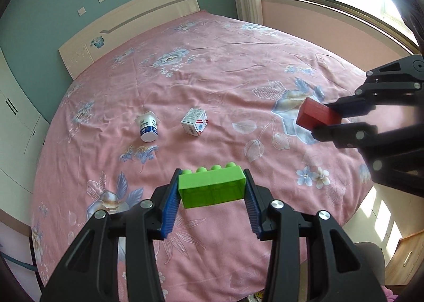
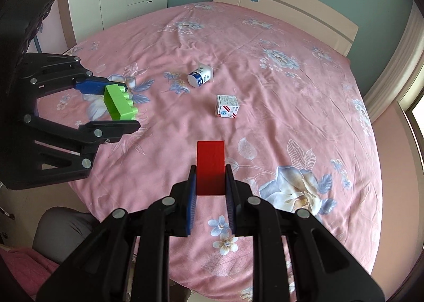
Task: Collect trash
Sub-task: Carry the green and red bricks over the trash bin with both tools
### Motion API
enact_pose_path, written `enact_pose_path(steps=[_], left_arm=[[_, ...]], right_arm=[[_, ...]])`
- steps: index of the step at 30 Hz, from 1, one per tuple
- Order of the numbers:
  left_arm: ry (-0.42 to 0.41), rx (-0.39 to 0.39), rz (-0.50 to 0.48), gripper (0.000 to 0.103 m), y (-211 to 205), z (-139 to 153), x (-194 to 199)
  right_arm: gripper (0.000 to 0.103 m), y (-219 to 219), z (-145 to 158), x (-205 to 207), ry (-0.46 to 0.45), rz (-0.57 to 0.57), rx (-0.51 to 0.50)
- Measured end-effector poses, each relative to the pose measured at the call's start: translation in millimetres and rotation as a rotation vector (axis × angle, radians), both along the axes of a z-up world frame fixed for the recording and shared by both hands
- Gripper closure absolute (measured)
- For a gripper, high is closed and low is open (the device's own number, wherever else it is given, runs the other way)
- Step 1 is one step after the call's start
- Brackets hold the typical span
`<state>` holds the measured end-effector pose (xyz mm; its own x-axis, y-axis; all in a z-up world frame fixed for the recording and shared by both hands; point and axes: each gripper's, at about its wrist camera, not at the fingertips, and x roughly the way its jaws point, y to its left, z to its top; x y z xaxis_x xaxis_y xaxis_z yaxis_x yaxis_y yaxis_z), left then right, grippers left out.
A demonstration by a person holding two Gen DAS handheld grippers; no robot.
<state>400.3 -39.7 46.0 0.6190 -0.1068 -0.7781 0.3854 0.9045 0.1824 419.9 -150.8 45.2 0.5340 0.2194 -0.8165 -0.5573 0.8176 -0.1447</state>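
Left gripper (image 1: 212,190) clamped on a green toy brick (image 1: 211,187), studs up, held above the pink floral bedspread (image 1: 212,63). Right gripper (image 2: 210,180) clamped on a red block (image 2: 210,167), also off the bed. Farther out on the bedspread, a white yogurt cup (image 1: 147,127) lying on its side, and just beside it, apart, a small white carton (image 1: 195,121) with red stripes; printing too small to read, possibly a medicine box. Headboard (image 1: 127,23) beyond
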Motion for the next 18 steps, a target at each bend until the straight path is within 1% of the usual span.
enact_pose_path(steps=[9,18], left_arm=[[-0.098,0.013,0.016,0.056,8,53,-64],[-0.182,0.025,0.027,0.056,16,93,-121]], right_arm=[[0.082,-1,52,-70,-0.086,-0.001,-0.036],[0.082,2,96,-128,-0.166,0.003,-0.053]])
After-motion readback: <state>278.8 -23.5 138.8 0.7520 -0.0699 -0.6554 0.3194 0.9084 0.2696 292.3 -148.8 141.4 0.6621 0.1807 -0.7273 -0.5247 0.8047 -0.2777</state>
